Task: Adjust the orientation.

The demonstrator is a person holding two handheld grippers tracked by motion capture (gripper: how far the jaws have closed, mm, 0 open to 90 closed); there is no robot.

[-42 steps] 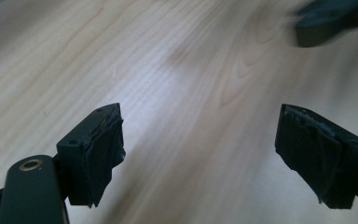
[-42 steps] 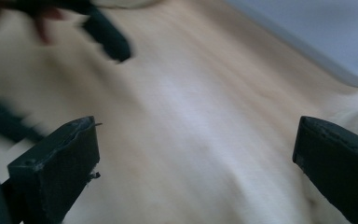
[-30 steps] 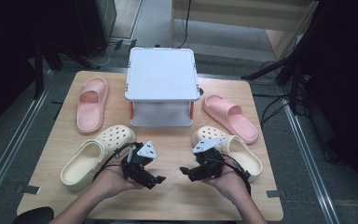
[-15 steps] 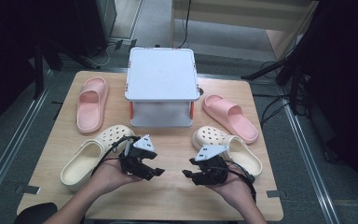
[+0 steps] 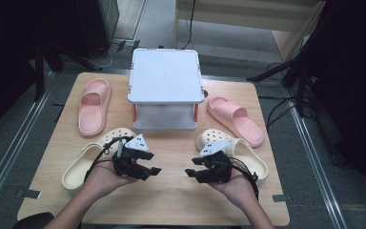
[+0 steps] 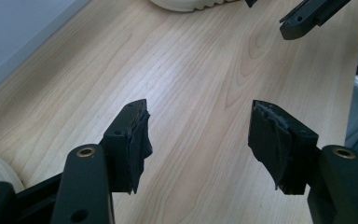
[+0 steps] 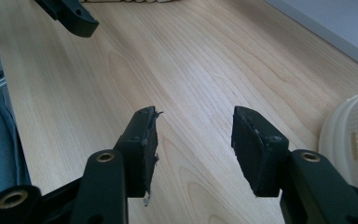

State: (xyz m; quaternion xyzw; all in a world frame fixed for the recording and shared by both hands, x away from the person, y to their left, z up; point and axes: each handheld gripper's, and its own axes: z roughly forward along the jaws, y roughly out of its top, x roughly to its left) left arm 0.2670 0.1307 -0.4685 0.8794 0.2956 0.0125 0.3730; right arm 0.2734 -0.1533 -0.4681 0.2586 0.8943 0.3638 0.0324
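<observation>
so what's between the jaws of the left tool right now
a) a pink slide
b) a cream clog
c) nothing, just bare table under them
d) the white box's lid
c: in the left gripper view the left tool stands open with only the bare wooden table showing between its jaws, and in the high view the cream clog lies beside it, ungripped.
</observation>
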